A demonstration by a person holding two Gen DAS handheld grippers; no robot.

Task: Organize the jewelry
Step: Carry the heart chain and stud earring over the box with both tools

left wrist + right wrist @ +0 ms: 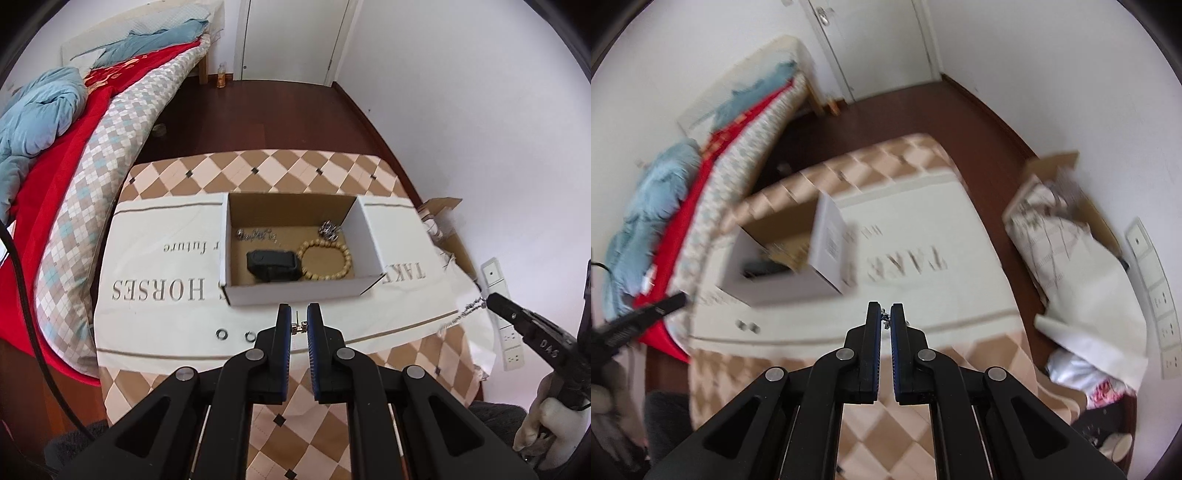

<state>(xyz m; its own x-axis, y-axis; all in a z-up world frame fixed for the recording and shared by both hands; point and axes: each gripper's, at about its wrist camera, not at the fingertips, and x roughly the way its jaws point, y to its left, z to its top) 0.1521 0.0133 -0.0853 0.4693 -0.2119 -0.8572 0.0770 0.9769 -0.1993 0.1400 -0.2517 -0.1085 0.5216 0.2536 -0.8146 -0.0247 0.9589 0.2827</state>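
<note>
While the left hand-held gripper (299,320) points down at the cloth-covered worktop (155,266), its blue pads are clamped on a small metal earring (298,326) with a thin post standing up just beside the left pad. Straight ahead of it sits an open cardboard box (295,291) holding a wooden bead bracelet (325,258), a black band (272,264), a silver chain (258,235) and a small silver cluster in the far right corner. Two small rings (236,335) lie on the cloth just left of its fingers. Off to its right, the right hand-held gripper (491,300) is pinched on a silver necklace (461,314) that trails down to the cloth.
</note>
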